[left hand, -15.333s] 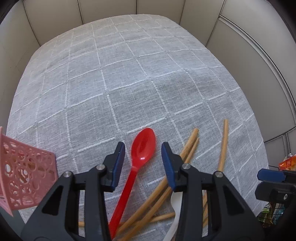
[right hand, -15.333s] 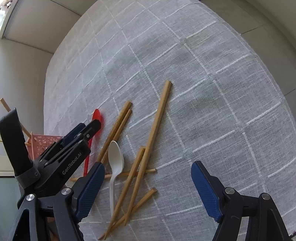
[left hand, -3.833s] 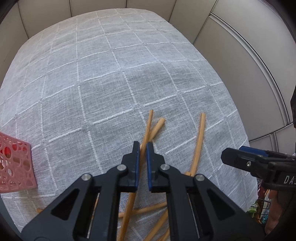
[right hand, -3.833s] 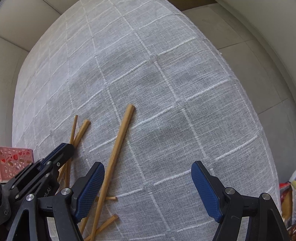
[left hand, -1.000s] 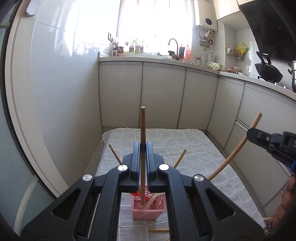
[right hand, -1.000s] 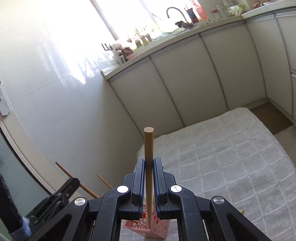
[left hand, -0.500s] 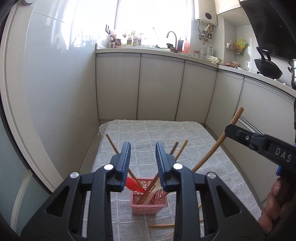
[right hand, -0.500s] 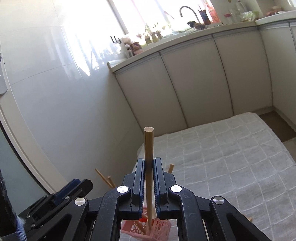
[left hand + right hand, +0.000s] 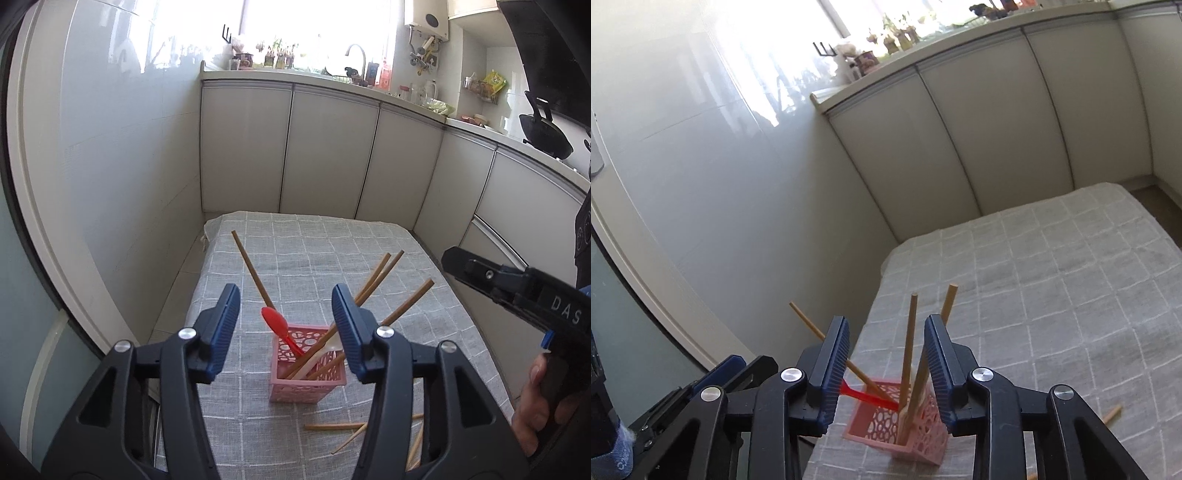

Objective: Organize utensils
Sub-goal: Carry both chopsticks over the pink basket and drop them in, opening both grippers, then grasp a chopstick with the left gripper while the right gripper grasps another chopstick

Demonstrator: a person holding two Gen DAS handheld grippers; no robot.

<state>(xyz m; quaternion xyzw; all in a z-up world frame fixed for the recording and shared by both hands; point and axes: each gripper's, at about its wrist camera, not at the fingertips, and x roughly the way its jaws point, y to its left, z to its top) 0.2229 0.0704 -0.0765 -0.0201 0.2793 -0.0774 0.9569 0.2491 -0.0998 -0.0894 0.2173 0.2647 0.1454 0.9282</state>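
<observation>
Both grippers are hanging above the pink basket [image 9: 308, 384] with their jaws apart and nothing between them: the left gripper [image 9: 284, 325] is holding nothing, and the right gripper [image 9: 886, 363] is also released, with one chopstick standing in the gap between its fingers but not touching them, as far as I can tell. The basket is standing on the grey checked cloth [image 9: 317, 254], near the left edge of the table, and it is already holding the red spoon [image 9: 280, 328], a white spoon [image 9: 325, 350] and several chopsticks that are leaning out in different directions. What is remaining of the task, in my judgement, are the loose chopsticks [image 9: 332, 426] on the cloth. They are lying below and on the near right side of the basket, partly hidden behind the right finger of the left gripper. The clearest one is lying almost crosswise to the left gripper, and another is running diagonally beside it. In the right wrist view only one tip of a loose stick [image 9: 1112, 412] is showing, to the right of the basket, so I cannot say which hand is nearer. I think either gripper must be going down and toward the person, with the fingers turned across the stick. The sticks leaning out of the basket are standing in the way of a careless move.
</observation>
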